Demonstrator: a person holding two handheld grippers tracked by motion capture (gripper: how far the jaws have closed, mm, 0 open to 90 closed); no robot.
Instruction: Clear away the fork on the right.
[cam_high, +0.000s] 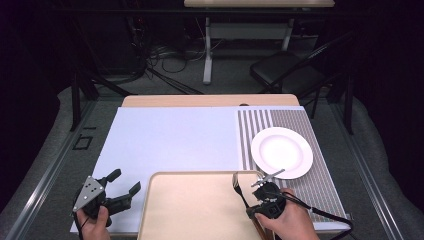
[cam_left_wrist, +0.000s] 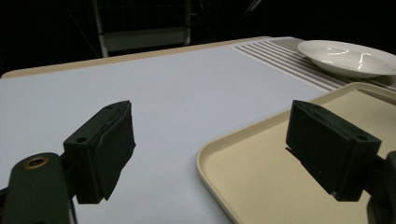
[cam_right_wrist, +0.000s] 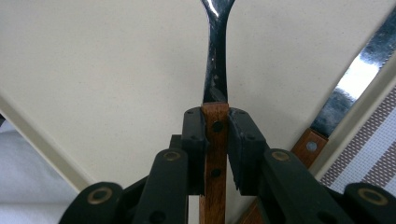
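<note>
Right gripper (cam_right_wrist: 215, 140) pinches my fork's (cam_right_wrist: 215, 70) wooden handle over the tray (cam_high: 200, 210); left gripper (cam_high: 121, 184) spread, knife (cam_right_wrist: 355, 79) alongside.

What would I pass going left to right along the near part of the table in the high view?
Left gripper → tray → fork → right gripper → plate on the striped mat.

White plate (cam_high: 281, 151) on striped mat (cam_high: 320, 185); possibly a chair (cam_high: 287, 70) behind.
</note>
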